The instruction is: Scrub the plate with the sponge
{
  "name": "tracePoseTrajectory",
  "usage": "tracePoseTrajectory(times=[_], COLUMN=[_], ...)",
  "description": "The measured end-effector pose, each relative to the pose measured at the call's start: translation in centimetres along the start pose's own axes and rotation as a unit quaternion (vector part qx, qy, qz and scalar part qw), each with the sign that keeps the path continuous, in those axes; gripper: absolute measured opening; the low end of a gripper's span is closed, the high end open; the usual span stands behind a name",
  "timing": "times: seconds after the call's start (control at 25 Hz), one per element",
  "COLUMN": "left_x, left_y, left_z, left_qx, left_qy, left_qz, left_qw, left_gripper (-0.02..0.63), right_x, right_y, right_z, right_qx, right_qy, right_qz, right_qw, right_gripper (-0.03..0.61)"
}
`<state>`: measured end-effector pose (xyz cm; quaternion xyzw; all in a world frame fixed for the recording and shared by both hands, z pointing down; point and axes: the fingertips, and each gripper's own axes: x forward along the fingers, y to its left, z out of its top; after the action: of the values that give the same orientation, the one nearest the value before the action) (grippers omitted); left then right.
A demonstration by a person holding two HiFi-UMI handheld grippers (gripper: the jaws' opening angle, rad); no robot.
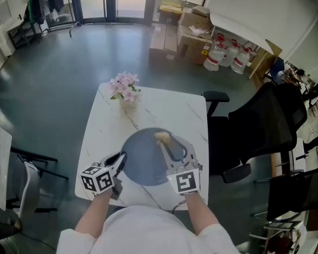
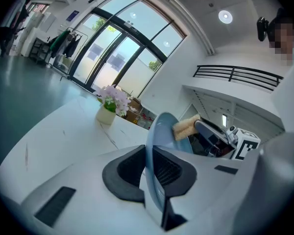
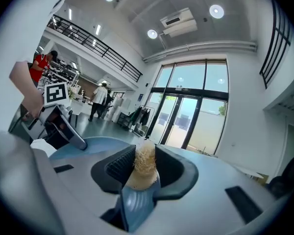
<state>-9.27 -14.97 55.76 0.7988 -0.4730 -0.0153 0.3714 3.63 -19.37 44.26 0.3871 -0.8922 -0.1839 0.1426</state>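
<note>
A round grey-blue plate (image 1: 146,156) is held above the white table (image 1: 164,106), lifted and tilted. My left gripper (image 1: 120,160) is shut on its left rim; in the left gripper view the plate (image 2: 162,131) stands on edge between the jaws. My right gripper (image 1: 166,142) is shut on a tan sponge (image 1: 161,137), which rests against the plate's far right part. The sponge (image 3: 144,166) sits squeezed between the jaws in the right gripper view, with the plate (image 3: 93,146) below and to the left. From the left gripper the sponge (image 2: 185,127) shows pressed on the plate's face.
A small vase of pink flowers (image 1: 125,88) stands at the table's far edge. A black office chair (image 1: 257,126) is close to the table's right side, another chair (image 1: 26,187) at the left. Boxes and jugs (image 1: 222,54) lie further back on the floor.
</note>
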Motion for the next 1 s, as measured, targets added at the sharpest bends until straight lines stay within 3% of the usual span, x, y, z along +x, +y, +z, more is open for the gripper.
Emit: tracePoseTrajectory(times=[0.24,0.52,0.8,1.0], left_x=[0.2,0.9,1.8,2.2], left_y=[1.7,2.8,3.8,4.6], left_z=[2.1,4.4,4.3,3.9], left_qx=[-0.013,-0.02,-0.03,-0.045], left_qy=[-0.026,-0.049,-0.05,-0.047], left_qz=[0.015,0.029,0.035,0.039], left_qw=[0.9995,0.9982,0.9977,0.9971], left_gripper=[0.044,0.044,0.044,0.043], right_x=[-2.3,-4.0,-3.7,-3.7], right_y=[-0.3,3.1,5.2,4.6], right_z=[-3.8,-6.1,-6.9,-5.9], right_qx=[0.022,0.054,0.074,0.085], right_qy=[0.051,0.081,0.087,0.067], right_qz=[-0.017,0.013,0.034,0.026], right_qw=[0.998,0.995,0.993,0.994], right_gripper=[0.135,0.135,0.135,0.135])
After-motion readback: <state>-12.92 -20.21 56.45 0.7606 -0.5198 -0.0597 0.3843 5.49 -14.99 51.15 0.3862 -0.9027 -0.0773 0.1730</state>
